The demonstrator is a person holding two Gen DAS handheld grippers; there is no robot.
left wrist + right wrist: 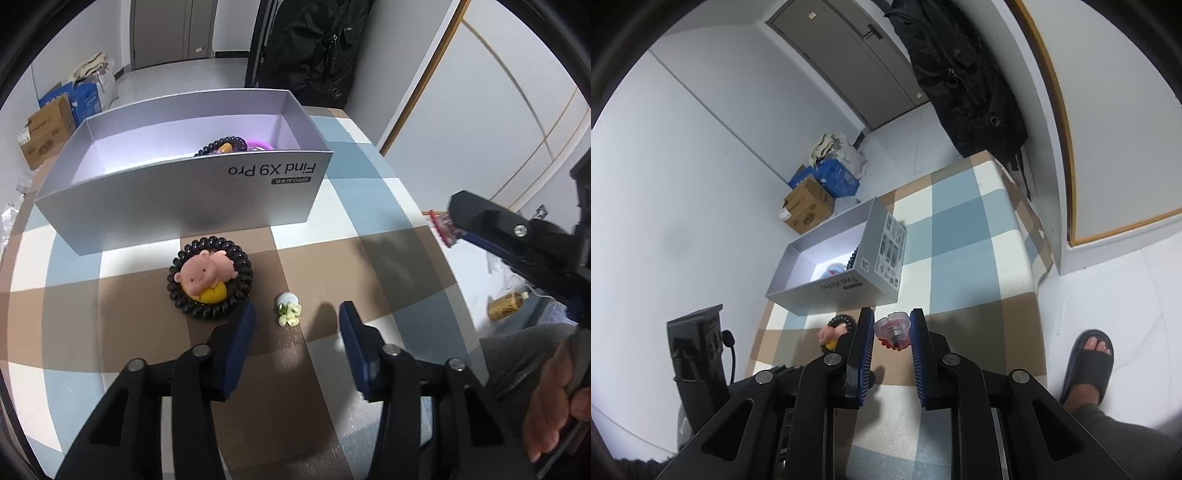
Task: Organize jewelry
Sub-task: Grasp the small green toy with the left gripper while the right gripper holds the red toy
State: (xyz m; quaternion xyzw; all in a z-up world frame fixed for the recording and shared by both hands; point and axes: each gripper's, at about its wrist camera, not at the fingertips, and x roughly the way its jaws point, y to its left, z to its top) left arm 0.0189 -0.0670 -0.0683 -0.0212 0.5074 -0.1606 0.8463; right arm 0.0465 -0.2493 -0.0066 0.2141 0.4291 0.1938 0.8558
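My right hand-held gripper (892,332) pinching translucent red plastic hair claw (892,329), above checked surface (960,236). My left hand-held gripper (297,319) spread wide, small pale-green flower clip (289,313) between fingers. Black spiral hair tie with pink pig charm (209,282) beside. Open grey cardboard box (177,199) beyond, hair ties inside.

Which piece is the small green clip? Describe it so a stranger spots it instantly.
Start at the grey box on the checked table. In front lies a black coil hair tie with a pink figure. The small green clip lies right of it, pale and far smaller.
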